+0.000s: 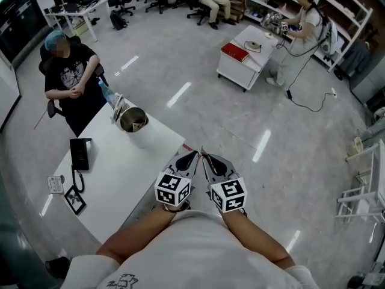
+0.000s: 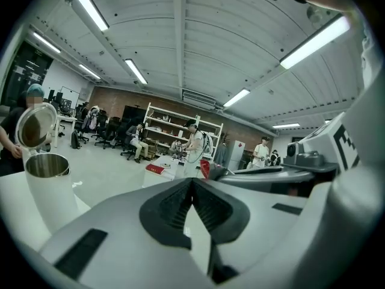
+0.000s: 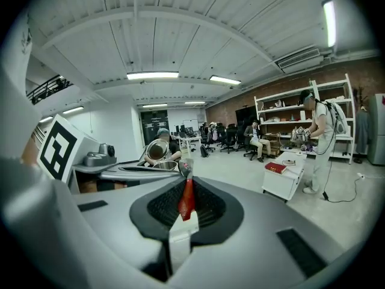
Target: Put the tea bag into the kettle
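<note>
Right gripper view: right gripper point(image 3: 185, 184) clamps red tea bag point(image 3: 187, 202), left gripper point(image 2: 192, 183) closed empty; carry it far-left, centre over open kettle point(image 1: 133, 123) mouth, then release.

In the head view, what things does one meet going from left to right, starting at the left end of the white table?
small white card → black device → kettle → left gripper → right gripper, its fingers shut on the tea bag → red book
</note>
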Tool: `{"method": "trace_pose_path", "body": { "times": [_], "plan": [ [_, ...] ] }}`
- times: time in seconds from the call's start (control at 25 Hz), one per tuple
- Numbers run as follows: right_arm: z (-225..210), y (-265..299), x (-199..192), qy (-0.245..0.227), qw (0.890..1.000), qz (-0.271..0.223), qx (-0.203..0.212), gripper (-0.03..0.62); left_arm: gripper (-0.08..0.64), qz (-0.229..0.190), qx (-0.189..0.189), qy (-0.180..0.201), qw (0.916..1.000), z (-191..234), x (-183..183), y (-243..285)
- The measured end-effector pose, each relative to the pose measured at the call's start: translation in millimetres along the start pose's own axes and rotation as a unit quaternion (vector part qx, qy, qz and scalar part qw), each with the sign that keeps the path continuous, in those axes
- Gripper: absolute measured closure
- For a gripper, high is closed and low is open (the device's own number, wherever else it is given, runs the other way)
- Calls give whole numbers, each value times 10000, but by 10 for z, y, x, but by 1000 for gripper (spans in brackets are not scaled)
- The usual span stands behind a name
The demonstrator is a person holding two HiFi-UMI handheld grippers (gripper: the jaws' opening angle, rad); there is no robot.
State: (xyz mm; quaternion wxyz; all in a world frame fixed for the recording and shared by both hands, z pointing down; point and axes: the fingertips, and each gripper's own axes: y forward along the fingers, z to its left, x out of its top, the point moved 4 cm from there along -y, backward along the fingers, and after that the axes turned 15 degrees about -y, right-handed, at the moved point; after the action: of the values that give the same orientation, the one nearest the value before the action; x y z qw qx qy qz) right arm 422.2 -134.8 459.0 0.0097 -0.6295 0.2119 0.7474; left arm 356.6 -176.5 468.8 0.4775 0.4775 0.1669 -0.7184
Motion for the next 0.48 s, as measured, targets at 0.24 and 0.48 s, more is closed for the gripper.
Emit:
{"method": "trace_pose_path", "body": {
  "times": [0.24,0.48],
  "plan": [
    [-171,491,81,158,9999,8,-8,558,552,57,83,-45,9999,424,226,213],
    [-109,1109,342,111,9995,-134,246,558,551,-85,326,24,9994,951,610,221]
  ]
}}
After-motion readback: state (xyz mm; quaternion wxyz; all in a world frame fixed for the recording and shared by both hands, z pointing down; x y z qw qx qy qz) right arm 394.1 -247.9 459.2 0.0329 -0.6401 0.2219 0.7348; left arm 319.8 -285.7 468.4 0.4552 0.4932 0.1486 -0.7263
